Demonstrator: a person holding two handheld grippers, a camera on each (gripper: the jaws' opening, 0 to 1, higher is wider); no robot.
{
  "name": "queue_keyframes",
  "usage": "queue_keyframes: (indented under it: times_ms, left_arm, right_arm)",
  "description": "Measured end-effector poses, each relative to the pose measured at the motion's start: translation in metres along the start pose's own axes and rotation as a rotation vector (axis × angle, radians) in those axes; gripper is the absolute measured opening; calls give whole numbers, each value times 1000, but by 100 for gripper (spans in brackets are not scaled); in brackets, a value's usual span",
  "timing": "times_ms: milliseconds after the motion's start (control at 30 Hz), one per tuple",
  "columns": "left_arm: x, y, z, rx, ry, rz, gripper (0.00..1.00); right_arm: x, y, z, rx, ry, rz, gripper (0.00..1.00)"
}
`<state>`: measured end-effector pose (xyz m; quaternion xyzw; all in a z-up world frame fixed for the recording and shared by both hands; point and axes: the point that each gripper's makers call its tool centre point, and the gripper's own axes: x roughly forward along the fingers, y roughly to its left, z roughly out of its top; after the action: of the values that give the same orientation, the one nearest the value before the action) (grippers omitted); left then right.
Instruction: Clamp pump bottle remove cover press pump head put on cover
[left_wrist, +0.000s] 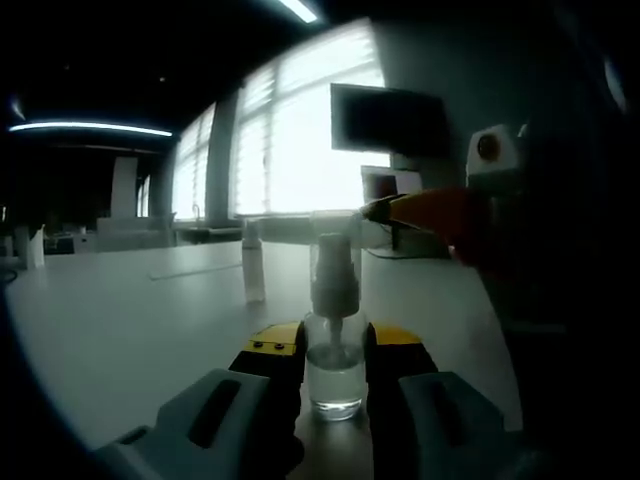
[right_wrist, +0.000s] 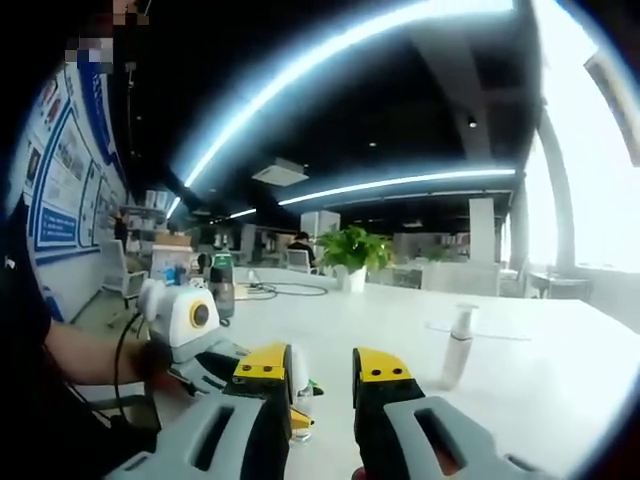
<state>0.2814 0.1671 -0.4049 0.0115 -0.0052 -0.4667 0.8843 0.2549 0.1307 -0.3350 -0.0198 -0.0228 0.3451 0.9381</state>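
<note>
1. Your left gripper (left_wrist: 333, 372) clamps the clear pump bottle (left_wrist: 334, 375) upright on the white table (left_wrist: 120, 330), jaws snug on both sides, likely to steady it.
2. The bottle's transparent cover (left_wrist: 334, 262) is still over the pump head.
3. Your right gripper (right_wrist: 322, 375) holds nothing, jaws parted a moderate width; in the left gripper view its orange tip sits beside the cover, seemingly lining up to pull it off.
4. A second spray bottle (right_wrist: 458, 345) stands apart on the table.
</note>
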Motion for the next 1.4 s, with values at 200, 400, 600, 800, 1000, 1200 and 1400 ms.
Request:
queue_keyframes:
  times_ms: [200, 400, 600, 800, 1000, 1200, 1400]
  left_arm:
    - [0, 2, -1, 2, 3, 9, 15]
    - [0, 1, -1, 3, 4, 10, 15]
    - [0, 2, -1, 4, 6, 11, 15]
    - [0, 4, -1, 1, 8, 19, 15]
    - [0, 4, -2, 1, 9, 21, 15]
    - [0, 4, -2, 3, 12, 23, 15]
    - [0, 2, -2, 4, 13, 23, 15]
  right_arm:
    - [-7, -12, -3, 8, -5, -32, 19]
    - [-15, -31, -13, -3, -3, -87, 18]
    - [-20, -46, -23, 0, 7, -127, 18]
    - [-28, -62, -31, -10, -24, -156, 19]
    - [-33, -80, -48, -24, -8, -189, 19]
    - [-35, -89, -64, -5, 3, -201, 19]
    - [-35, -91, -64, -23, 1, -207, 19]
